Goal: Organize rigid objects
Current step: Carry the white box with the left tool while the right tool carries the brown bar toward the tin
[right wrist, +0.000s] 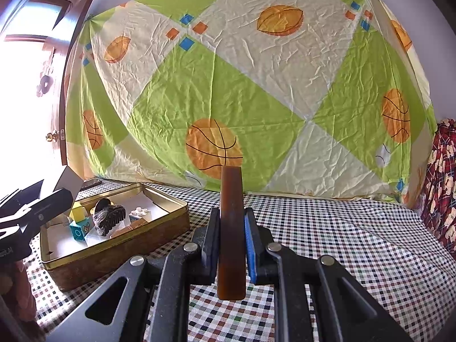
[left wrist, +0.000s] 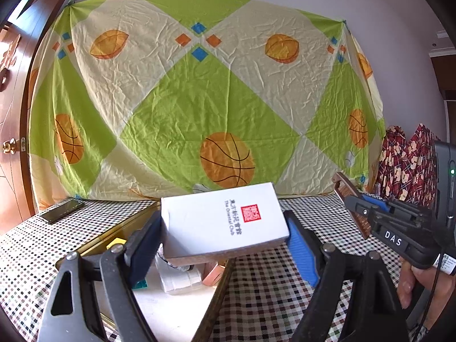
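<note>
Tin [right wrist: 159, 229] edge near box [left wrist: 222, 222].

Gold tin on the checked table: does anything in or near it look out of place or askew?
Nothing looks spilled or damaged. The gold tin holds blocks and a dark hair claw in a loose jumble. The white box is tilted, but only because the left gripper holds it above the tin.

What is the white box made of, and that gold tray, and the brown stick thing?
White box: probably cardboard, matte, with folded edges and printed lettering.
Gold tray: looks like metal tin, with a shiny rolled rim and reflective inside.
Brown stick: smooth and glossy, maybe wood, horn or plastic; hard to tell.
</note>
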A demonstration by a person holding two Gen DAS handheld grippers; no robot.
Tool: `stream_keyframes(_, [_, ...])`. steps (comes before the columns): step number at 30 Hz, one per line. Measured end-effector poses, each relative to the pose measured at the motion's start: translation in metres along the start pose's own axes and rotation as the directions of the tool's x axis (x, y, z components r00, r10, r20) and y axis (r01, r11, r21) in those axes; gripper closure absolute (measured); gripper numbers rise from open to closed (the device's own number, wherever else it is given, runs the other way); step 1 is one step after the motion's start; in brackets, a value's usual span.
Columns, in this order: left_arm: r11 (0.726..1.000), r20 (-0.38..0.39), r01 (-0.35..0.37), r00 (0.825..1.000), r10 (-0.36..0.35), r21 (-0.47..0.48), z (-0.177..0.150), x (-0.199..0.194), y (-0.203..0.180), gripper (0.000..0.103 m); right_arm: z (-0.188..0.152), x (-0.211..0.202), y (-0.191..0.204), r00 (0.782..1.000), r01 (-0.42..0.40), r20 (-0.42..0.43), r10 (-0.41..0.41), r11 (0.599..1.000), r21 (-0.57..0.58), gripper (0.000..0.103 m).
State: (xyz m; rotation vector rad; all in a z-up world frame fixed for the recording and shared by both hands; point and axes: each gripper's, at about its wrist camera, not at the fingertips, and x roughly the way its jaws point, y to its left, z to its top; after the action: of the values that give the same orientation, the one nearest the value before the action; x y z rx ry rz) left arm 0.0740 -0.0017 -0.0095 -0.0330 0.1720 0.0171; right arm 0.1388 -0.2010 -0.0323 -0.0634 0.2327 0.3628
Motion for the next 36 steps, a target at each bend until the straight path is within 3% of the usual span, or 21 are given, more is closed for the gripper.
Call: stream_keyframes(36, [0.998,-0.011,-0.052,0.999,0.051,-0.043,-0.003,-0.012,0.046,0.021,0.001,0.004,0.077,0.989,-0.148,-0.010,0.148,0.989,-0.028,0.086])
